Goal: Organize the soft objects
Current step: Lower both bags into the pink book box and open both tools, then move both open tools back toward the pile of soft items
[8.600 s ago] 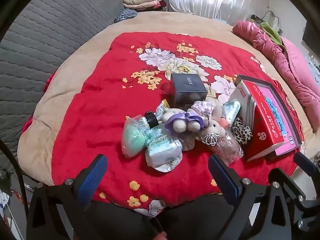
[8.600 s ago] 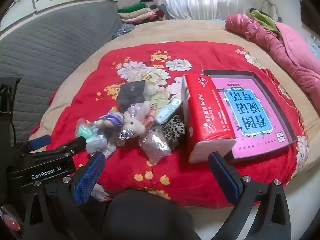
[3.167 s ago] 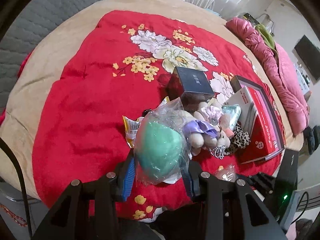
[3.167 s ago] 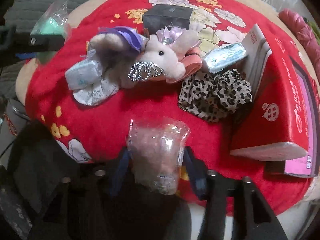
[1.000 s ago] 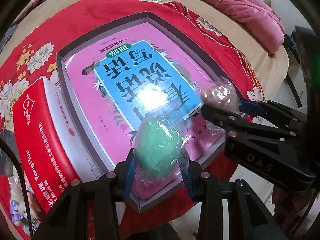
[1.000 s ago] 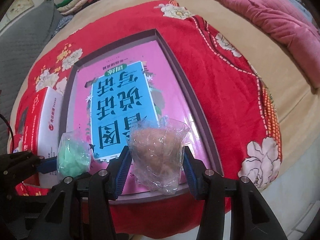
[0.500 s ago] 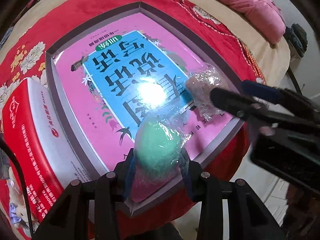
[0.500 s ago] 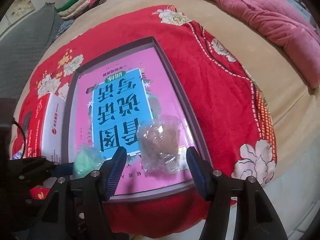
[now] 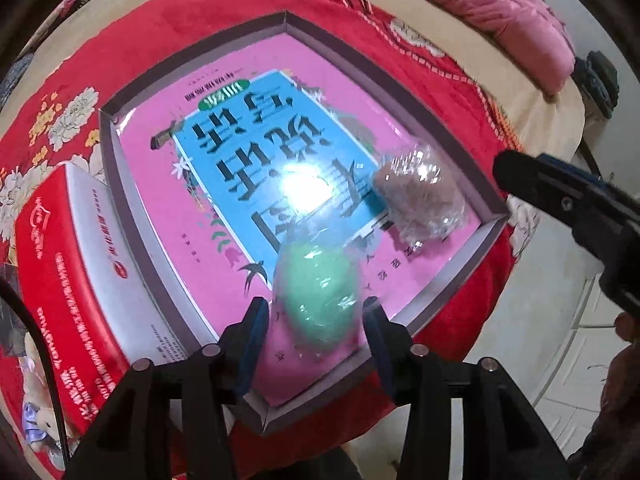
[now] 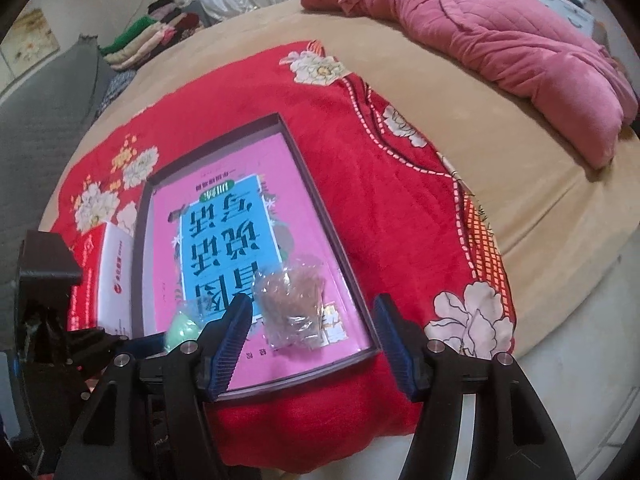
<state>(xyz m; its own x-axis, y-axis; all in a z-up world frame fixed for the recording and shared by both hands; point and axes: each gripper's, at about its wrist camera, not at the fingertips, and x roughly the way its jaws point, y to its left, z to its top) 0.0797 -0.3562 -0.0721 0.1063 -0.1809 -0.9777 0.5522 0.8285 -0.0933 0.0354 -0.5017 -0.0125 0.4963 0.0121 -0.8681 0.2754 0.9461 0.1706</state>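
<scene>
Opening left tongs (image 9: 314,322) around green bagged ball (image 9: 320,296), right tongs (image 10: 312,342) spread, clear of brown bag (image 10: 294,312).

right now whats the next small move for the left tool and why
Probably finish opening the left tool and lift it clear. Its jaws are opening, with the green bagged item between them, resting in the pink-lined box. The brown bagged item already lies there, free of the right tool.

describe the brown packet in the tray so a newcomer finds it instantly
Find the shallow grey-rimmed tray with the pink and blue printed floor on the red floral blanket. Near its front right corner lies a crinkly clear plastic packet of brownish stuff; its neighbour, a bagged mint-green egg-shaped sponge, is smooth and green.
</scene>
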